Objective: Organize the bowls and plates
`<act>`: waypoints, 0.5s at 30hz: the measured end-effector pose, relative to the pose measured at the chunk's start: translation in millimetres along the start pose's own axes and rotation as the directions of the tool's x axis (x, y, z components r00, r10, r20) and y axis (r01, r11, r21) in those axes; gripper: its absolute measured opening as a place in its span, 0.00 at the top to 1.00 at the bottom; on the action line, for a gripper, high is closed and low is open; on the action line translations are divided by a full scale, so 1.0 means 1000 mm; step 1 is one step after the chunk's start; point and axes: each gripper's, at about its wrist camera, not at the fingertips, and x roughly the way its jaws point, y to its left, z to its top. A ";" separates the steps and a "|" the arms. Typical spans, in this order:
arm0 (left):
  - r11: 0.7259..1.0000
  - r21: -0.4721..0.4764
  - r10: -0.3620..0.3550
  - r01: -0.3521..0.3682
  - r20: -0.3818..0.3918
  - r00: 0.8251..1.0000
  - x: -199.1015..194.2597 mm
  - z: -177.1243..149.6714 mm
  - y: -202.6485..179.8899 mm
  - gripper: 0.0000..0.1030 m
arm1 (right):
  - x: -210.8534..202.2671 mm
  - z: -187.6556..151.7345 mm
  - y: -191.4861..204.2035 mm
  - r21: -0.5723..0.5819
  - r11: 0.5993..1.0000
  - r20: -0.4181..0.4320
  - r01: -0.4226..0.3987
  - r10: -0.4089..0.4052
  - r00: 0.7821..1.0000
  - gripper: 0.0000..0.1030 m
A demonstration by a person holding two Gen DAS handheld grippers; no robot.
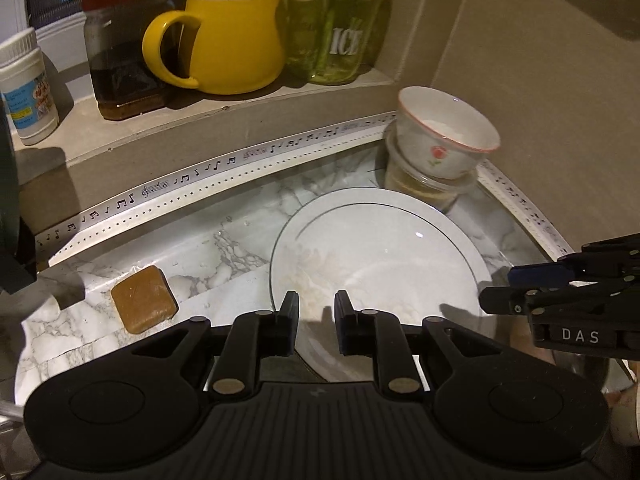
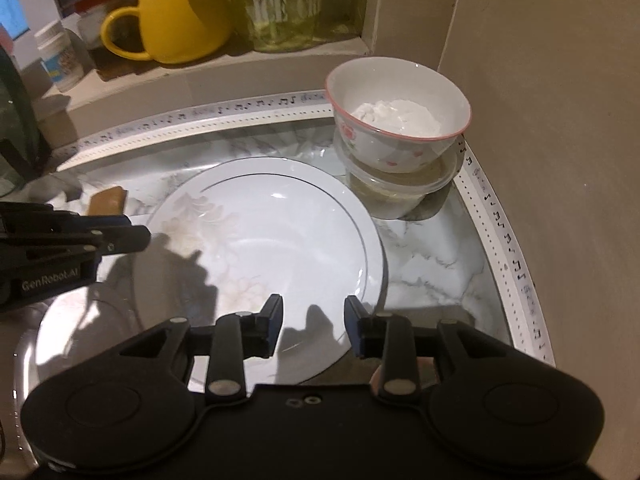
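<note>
From the left wrist, the left gripper (image 1: 316, 312) is hovering with its jaws narrowly parted and nothing between them, over the near rim of one white plate (image 1: 384, 256) lying on the marble counter (image 1: 224, 248). Ahead and to its right, one flowered bowl (image 1: 446, 134) is sitting in one clear container (image 1: 432, 188); to its left is lying one brown sponge (image 1: 143, 299), and the right gripper (image 1: 500, 288) is entering from the right. From the right wrist, the right gripper (image 2: 313, 316) is also gaping narrowly and gripping nothing above the same plate (image 2: 272, 248); the bowl (image 2: 396, 120) (holding something white) is sitting ahead-right, and one yellow mug (image 2: 176, 24) is standing on the ledge far ahead-left.
</note>
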 end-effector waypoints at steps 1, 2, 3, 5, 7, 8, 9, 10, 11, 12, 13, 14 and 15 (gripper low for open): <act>1.000 0.003 -0.003 0.003 0.001 1.000 -0.003 -0.002 -0.001 0.82 | -0.004 -0.002 0.001 0.004 1.000 0.007 -0.005 0.005 1.000 0.65; 1.000 0.005 -0.008 0.008 0.004 1.000 -0.007 -0.004 -0.002 0.81 | -0.008 -0.005 0.002 0.009 1.000 0.016 -0.008 0.008 1.000 0.65; 1.000 0.005 -0.012 0.012 0.008 1.000 -0.010 -0.006 -0.002 0.76 | -0.012 -0.008 0.003 0.013 1.000 0.025 -0.008 0.008 1.000 0.64; 1.000 0.001 -0.025 0.025 0.015 1.000 -0.017 -0.010 -0.003 0.68 | -0.020 -0.014 0.005 0.024 0.999 0.044 -0.021 0.020 0.999 0.63; 0.999 0.004 -0.036 0.036 0.029 0.999 -0.024 -0.016 -0.003 0.62 | -0.028 -0.020 0.006 0.042 0.998 0.066 -0.037 0.034 0.997 0.61; 0.999 0.009 -0.036 0.036 0.034 0.999 -0.027 -0.019 -0.004 0.61 | -0.031 -0.023 0.007 0.047 0.998 0.075 -0.046 0.042 0.996 0.60; 0.999 0.012 -0.038 0.037 0.038 0.999 -0.031 -0.022 -0.004 0.61 | -0.034 -0.026 0.007 0.051 0.997 0.087 -0.055 0.050 0.995 0.58; 0.999 0.014 -0.044 0.043 0.044 0.998 -0.035 -0.026 -0.003 0.61 | -0.038 -0.030 0.008 0.059 0.996 0.102 -0.062 0.055 0.993 0.57; 0.999 0.014 -0.045 0.044 0.051 0.998 -0.040 -0.031 -0.002 0.61 | -0.042 -0.035 0.008 0.067 0.995 0.116 -0.071 0.063 0.991 0.54; 0.999 0.013 -0.045 0.044 0.060 0.997 -0.045 -0.036 -0.001 0.59 | -0.044 -0.038 0.008 0.073 0.994 0.128 -0.079 0.069 0.989 0.53; 0.999 0.020 -0.048 0.047 0.066 0.997 -0.050 -0.040 -0.001 0.57 | -0.047 -0.043 0.008 0.080 0.993 0.141 -0.089 0.077 0.987 0.52; 0.999 0.026 -0.047 0.045 0.074 0.996 -0.054 -0.044 0.000 0.53 | -0.050 -0.048 0.009 0.085 0.992 0.151 -0.097 0.084 0.985 0.51; 0.999 0.027 -0.044 0.041 0.087 0.995 -0.059 -0.048 0.001 0.47 | -0.052 -0.053 0.009 0.087 0.991 0.157 -0.104 0.090 0.983 0.49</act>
